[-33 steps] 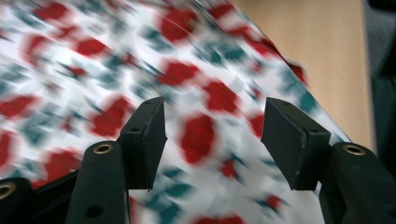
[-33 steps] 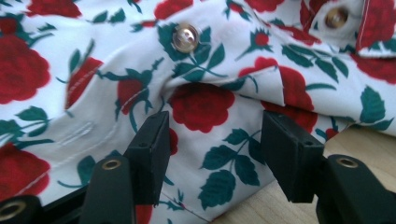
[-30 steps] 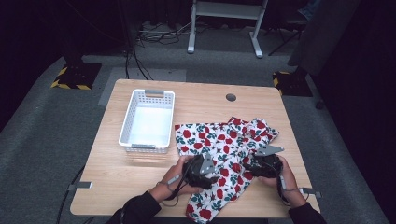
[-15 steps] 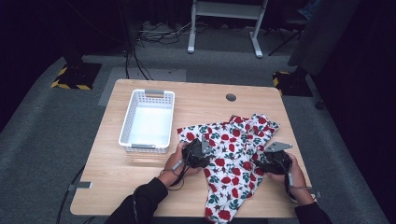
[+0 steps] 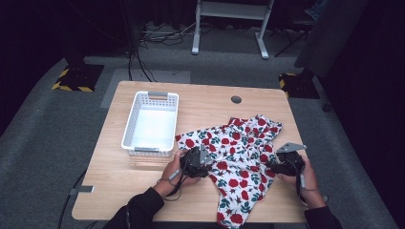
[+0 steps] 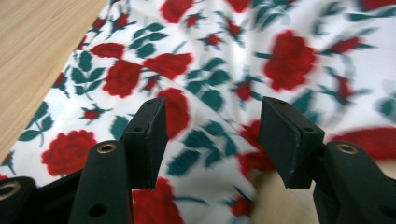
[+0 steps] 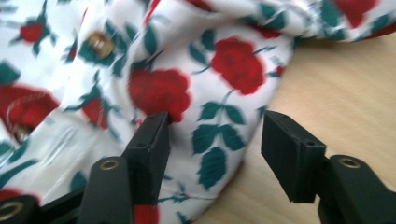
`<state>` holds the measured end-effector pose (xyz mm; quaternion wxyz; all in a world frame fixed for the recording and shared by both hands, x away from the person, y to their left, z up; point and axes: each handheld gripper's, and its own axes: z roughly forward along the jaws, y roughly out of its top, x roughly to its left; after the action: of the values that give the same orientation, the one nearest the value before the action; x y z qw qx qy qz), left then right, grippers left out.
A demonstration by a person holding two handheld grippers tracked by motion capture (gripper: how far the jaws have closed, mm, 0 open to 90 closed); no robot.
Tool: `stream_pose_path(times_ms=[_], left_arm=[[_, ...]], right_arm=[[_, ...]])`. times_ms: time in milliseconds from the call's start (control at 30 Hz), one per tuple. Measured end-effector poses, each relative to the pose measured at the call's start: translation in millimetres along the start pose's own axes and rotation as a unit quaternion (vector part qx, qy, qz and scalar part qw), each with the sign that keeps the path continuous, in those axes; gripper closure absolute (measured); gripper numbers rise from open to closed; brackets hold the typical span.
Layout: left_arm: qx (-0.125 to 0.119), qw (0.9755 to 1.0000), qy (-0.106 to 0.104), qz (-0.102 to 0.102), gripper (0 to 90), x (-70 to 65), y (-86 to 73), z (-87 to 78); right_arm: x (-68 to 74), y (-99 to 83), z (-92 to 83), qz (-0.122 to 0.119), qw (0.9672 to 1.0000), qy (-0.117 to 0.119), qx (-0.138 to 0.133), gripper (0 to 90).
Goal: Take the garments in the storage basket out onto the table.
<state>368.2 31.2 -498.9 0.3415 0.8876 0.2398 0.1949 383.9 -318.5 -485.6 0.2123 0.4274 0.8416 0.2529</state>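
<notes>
A white garment printed with red roses and green leaves [image 5: 239, 150] lies spread on the wooden table [image 5: 215, 102], its lower end hanging over the front edge. My left gripper [image 5: 204, 160] sits at the cloth's left edge. In the left gripper view the left gripper [image 6: 212, 140] has its jaws apart above the fabric [image 6: 224, 70]; they have just been opening and pinch nothing. My right gripper [image 5: 273, 167] is at the cloth's right edge. In the right gripper view the right gripper [image 7: 215, 149] is open over the hem [image 7: 215, 135] and bare wood.
An empty white plastic basket [image 5: 126, 138] stands on the table's left half. A round cable hole [image 5: 236, 99] is near the far edge. A metal stand [image 5: 229, 28] and cables lie on the floor beyond the table.
The hands have moved apart, the right one toward the right edge. The garment, bunched between them before, now lies flatter and wider, with its end drooping over the front edge.
</notes>
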Motion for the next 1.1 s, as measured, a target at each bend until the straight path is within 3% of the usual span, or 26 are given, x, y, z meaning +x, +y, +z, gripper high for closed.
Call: stream_pose_path(times_ms=[167, 300, 467, 500, 533, 667, 733, 900, 1100], left_arm=[[0.007, 0.9995, -0.026, 0.019, 39.7, -13.7, -10.3, -9.4], [0.002, 0.9993, -0.036, 0.005, 39.1, -11.4, -13.6, -9.9], [0.002, 0.9993, -0.036, 0.005, 39.1, -11.4, -13.6, -9.9], [-0.019, 0.9976, -0.062, -0.026, 39.1, -7.8, -16.8, -12.8], [-0.027, 0.9969, -0.066, -0.033, 36.9, -8.4, -14.5, -12.8], [-0.047, 0.9956, -0.072, -0.038, 34.2, -13.7, -3.4, -8.9], [-0.045, 0.9958, -0.073, -0.031, 34.1, -17.1, 0.5, -5.2], [-0.011, 0.9969, -0.078, 0.001, 34.0, -27.6, -0.1, 4.4], [-0.017, 0.9946, -0.103, 0.000, 34.9, -24.5, -2.5, 5.1]], right_arm=[[-18.0, 13.6, -8.3, 0.036, 0.9985, -0.021, -0.036, 44.3], [-37.9, 30.3, -1.9, 0.070, 0.9963, -0.033, -0.037, 44.2], [-37.9, 30.3, -1.9, 0.070, 0.9963, -0.033, -0.037, 44.2], [-37.9, 30.3, -1.9, 0.070, 0.9963, -0.033, -0.037, 44.2], [-83.9, 51.1, 31.0, 0.154, 0.9864, -0.045, -0.038, 46.1], [-95.4, 52.6, 43.1, 0.193, 0.9795, -0.046, -0.038, 47.2], [-100.0, 52.8, 47.2, 0.224, 0.9733, -0.042, -0.031, 46.9], [-100.6, 53.4, 55.5, 0.246, 0.9684, -0.035, -0.013, 44.9], [-98.1, 53.0, 62.6, 0.239, 0.9707, -0.022, -0.009, 44.4]])
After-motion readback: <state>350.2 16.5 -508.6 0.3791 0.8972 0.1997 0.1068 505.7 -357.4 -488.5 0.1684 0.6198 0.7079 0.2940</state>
